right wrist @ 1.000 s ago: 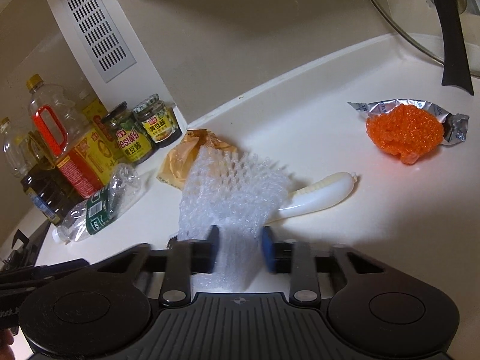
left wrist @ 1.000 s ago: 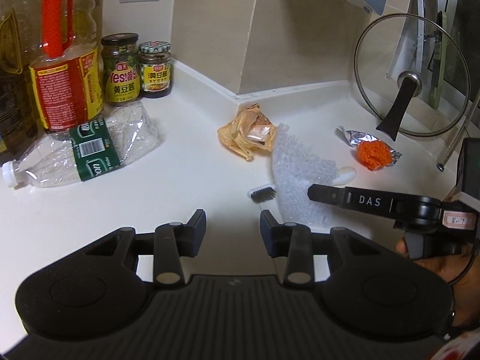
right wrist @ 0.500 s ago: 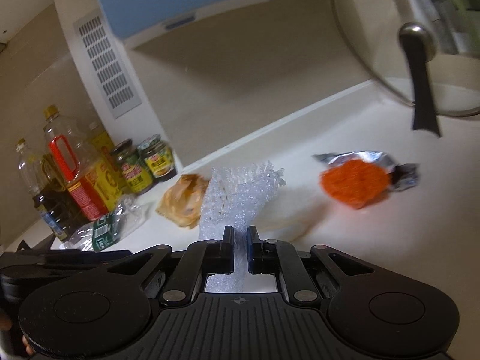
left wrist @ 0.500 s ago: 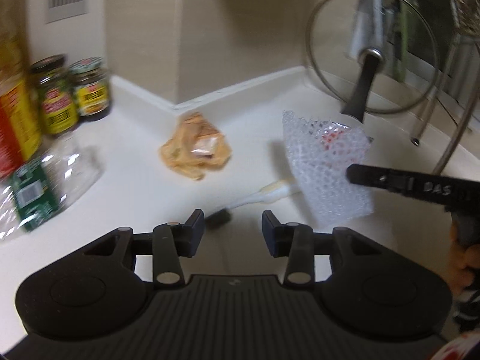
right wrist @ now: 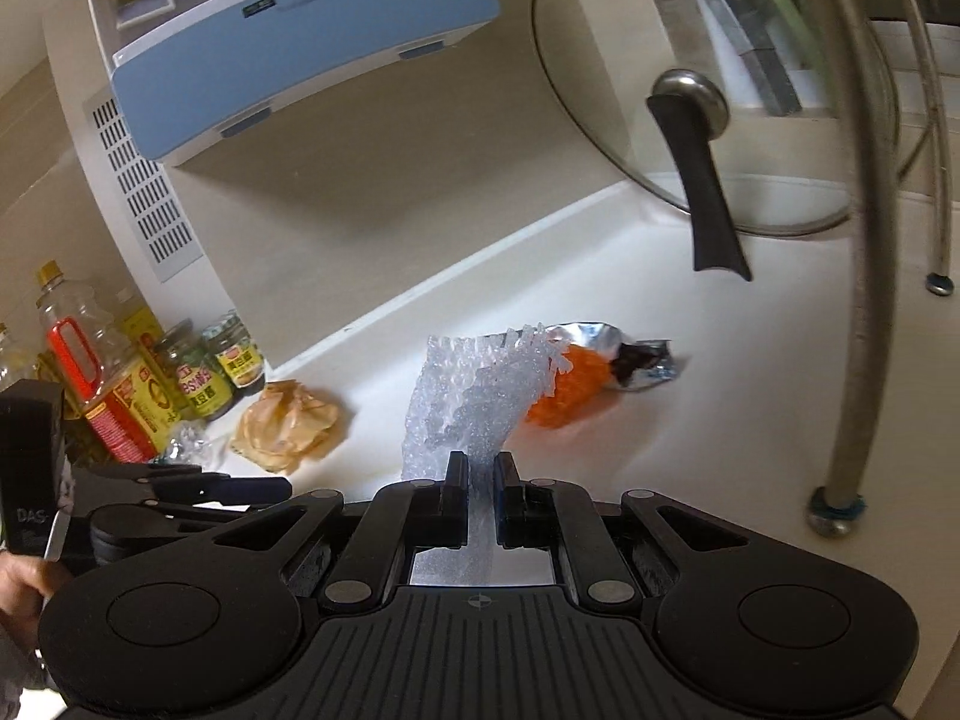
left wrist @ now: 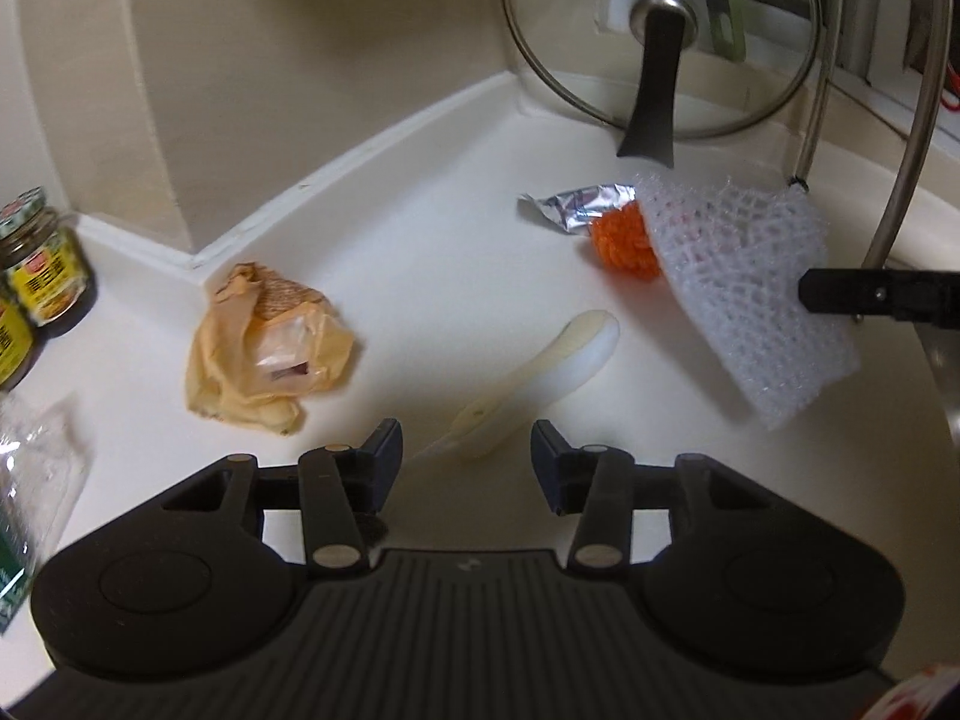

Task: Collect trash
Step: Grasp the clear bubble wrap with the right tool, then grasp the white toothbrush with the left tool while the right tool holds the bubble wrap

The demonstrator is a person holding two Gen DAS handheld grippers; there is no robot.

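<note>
White counter (left wrist: 420, 252): right claw (right wrist: 480, 480) pinches foam net (right wrist: 468, 396); left claw (left wrist: 459, 456) opening, empty.

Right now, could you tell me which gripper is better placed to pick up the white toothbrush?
Left. The left gripper, jaws opening and empty, sits just before the toothbrush; the right gripper is clamped on the foam net.
</note>
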